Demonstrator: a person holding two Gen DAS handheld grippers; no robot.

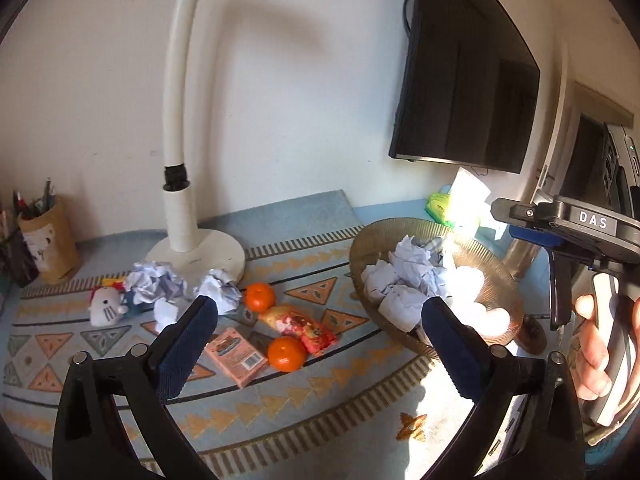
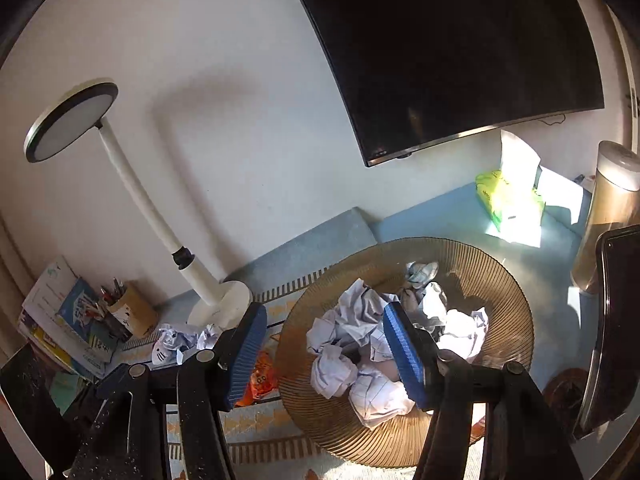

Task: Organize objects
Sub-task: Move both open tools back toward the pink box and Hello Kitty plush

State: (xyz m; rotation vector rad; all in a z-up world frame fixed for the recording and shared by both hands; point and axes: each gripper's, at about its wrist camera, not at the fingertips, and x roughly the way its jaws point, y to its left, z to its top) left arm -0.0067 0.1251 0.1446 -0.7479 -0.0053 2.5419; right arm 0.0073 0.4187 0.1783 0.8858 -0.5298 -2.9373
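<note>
Left gripper (image 1: 320,320): jaws wide, empty. Nearest loose paper ball (image 1: 218,288) lies at eleven o'clock, roundish. Right gripper (image 2: 324,332): jaws apart, empty, over bowl (image 2: 500,280); left nearer.

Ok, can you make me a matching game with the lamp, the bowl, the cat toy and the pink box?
Things:
1. lamp
2. bowl
3. cat toy
4. pink box

Descriptions:
A. full of crumpled paper
B. lying flat beside an orange
C. standing by the wall, white
D. tucked next to paper balls on the mat

Pairs: 1-C, 2-A, 3-D, 4-B
</note>
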